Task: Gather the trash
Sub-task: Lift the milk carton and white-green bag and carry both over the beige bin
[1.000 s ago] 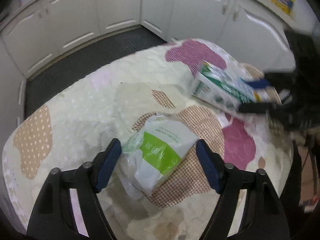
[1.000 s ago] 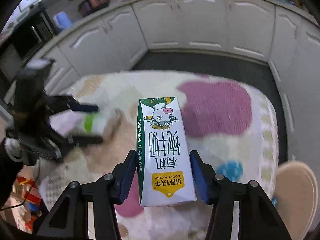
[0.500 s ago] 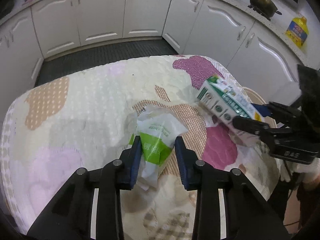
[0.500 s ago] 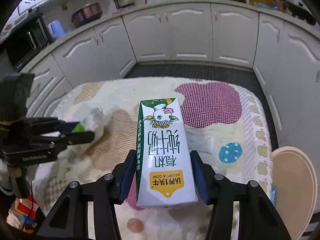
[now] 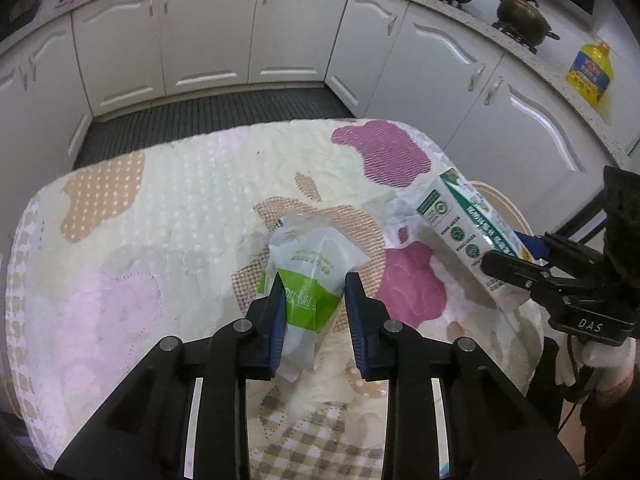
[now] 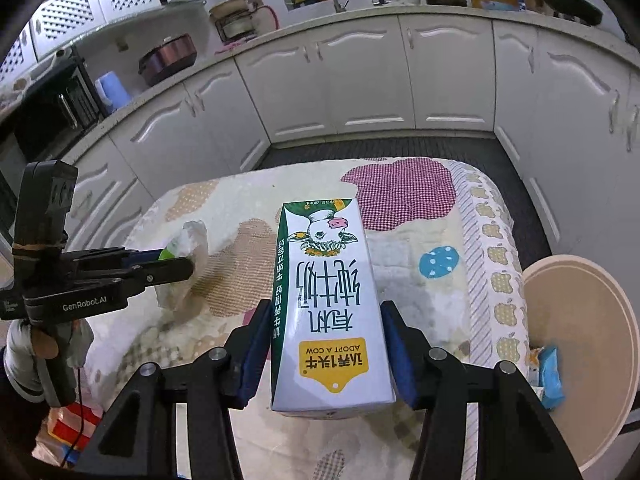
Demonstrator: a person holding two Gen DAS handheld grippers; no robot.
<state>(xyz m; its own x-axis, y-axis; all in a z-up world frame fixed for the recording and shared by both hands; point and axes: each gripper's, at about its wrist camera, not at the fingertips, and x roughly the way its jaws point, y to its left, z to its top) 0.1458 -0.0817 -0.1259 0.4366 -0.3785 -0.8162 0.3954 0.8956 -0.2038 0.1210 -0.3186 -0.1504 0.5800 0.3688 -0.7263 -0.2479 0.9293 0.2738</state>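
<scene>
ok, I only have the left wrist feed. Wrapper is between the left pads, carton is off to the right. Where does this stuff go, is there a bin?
Observer: Yes. The right wrist view shows a beige bin on the floor past the table's right edge, with a blue packet already inside.
Operator: Carton grip solid?
Observer: The right gripper has both pads flat on the sides of the milk carton, whose printed front faces the camera upside down.
Operator: And my wrapper from that side?
Observer: The left gripper has just closed on the plastic wrapper. From the right wrist view it hangs crumpled from the fingertips.
</scene>
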